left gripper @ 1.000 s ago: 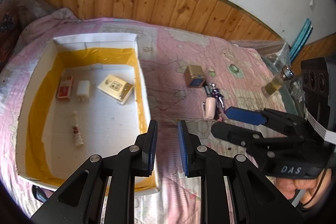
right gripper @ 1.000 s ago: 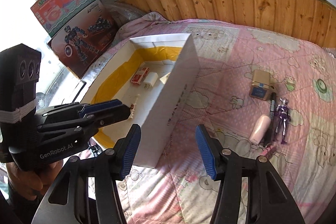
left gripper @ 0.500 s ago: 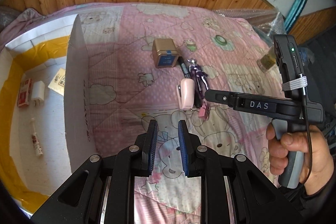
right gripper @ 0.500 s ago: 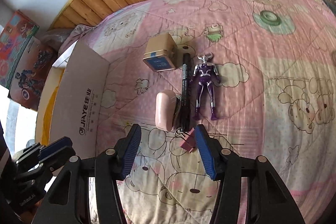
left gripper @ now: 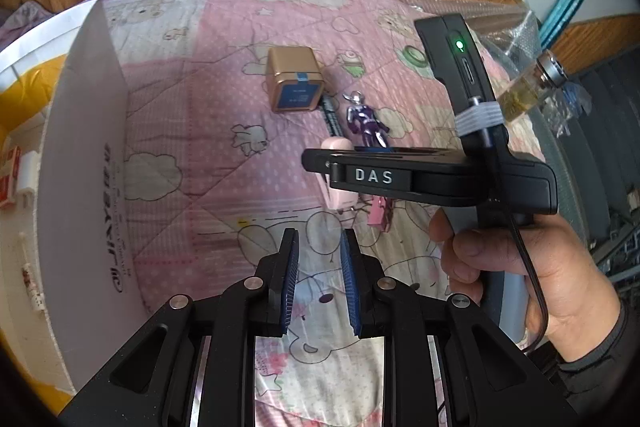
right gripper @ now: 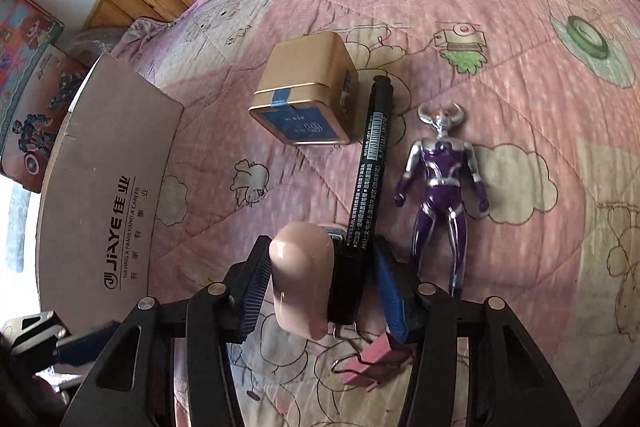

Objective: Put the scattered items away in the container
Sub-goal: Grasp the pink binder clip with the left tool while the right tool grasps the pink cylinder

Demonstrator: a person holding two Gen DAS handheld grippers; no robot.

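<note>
While the right tongs (right gripper: 320, 291) stand wide open around the pink case (right gripper: 302, 279) and the black marker (right gripper: 366, 195) (not yet closed on them), the left tongs (left gripper: 319, 279) hover over the bed (left gripper: 224, 99) with a narrow gap, holding nothing. The cardboard box (left gripper: 86, 163) stands at the bed's left edge.
</note>
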